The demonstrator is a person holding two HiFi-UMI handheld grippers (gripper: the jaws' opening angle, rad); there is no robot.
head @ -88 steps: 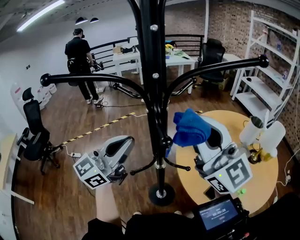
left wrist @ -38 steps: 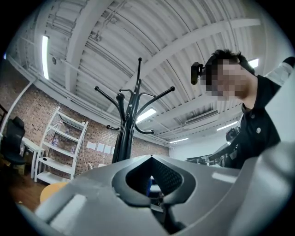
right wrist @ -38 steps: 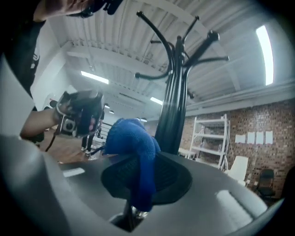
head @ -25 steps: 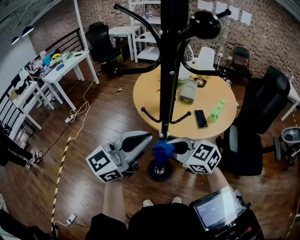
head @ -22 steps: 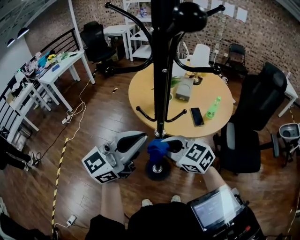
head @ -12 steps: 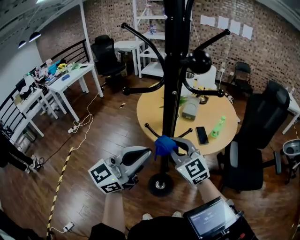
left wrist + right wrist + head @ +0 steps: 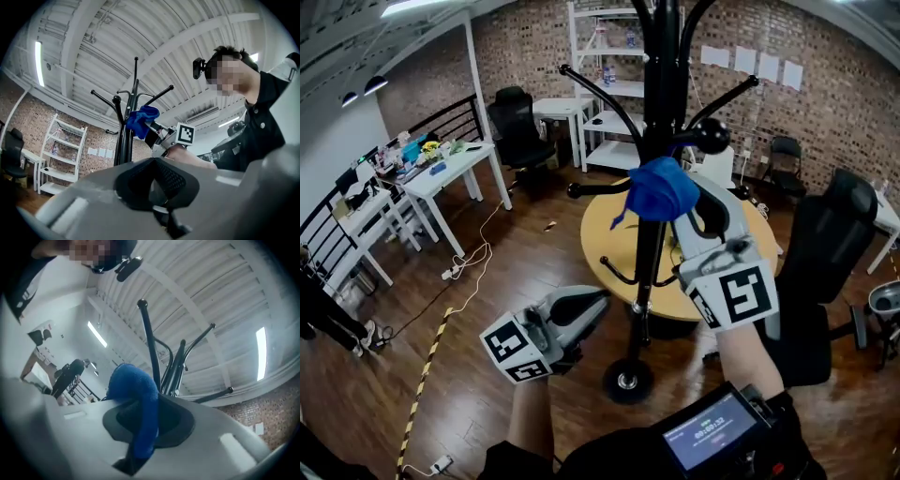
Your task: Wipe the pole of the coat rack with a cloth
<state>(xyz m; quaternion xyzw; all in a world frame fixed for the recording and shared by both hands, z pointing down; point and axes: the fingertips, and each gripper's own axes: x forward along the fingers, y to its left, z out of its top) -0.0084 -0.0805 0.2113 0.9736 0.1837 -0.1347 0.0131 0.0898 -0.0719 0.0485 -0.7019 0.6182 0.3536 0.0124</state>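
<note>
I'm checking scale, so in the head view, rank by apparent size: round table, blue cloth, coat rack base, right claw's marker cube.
1. The round table, though partly hidden.
2. The blue cloth and the marker cube look alike, and the cube is nearer the camera: unranked.
3. The coat rack base, smallest.

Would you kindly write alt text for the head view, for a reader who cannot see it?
The right tongs hold a blue cloth at the black coat rack pole, up among its arms. The left tongs hang lower, empty, over a wooden floor.
</note>
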